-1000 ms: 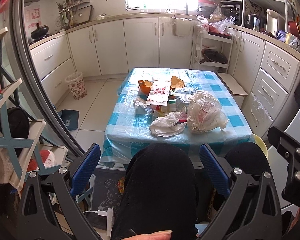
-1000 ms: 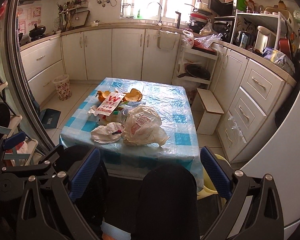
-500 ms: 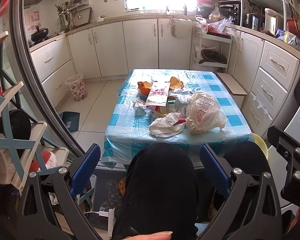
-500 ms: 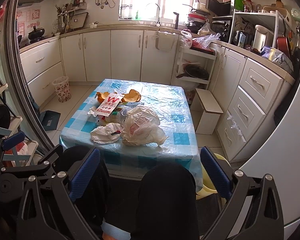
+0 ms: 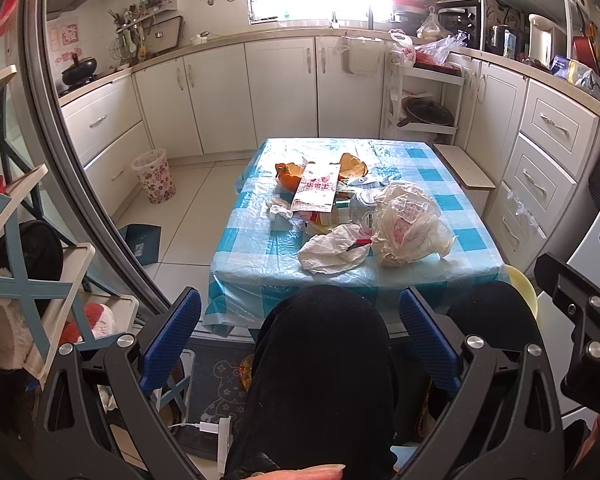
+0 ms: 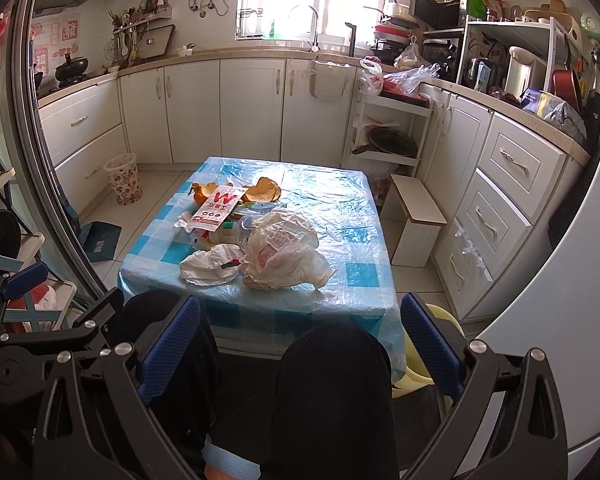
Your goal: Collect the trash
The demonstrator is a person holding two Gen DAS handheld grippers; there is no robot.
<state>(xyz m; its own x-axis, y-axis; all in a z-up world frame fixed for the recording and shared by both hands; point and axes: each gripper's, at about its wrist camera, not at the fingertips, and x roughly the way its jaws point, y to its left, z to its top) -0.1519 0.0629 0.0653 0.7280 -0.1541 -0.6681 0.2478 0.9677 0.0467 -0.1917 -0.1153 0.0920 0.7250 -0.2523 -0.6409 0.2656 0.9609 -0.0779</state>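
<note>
Knees [image 5: 320,360] at frame bottom block the way to the trash pile [image 5: 356,216] mid-surface [image 5: 260,264], bin [image 5: 154,176] left, both grippers' [image 5: 300,328] [image 6: 300,332] jaws wide, empty.

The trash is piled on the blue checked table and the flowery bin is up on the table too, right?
Not quite. The trash pile is on the blue checked table, but the flowery bin stands on the floor by the cabinets, as the left wrist view shows.
</note>
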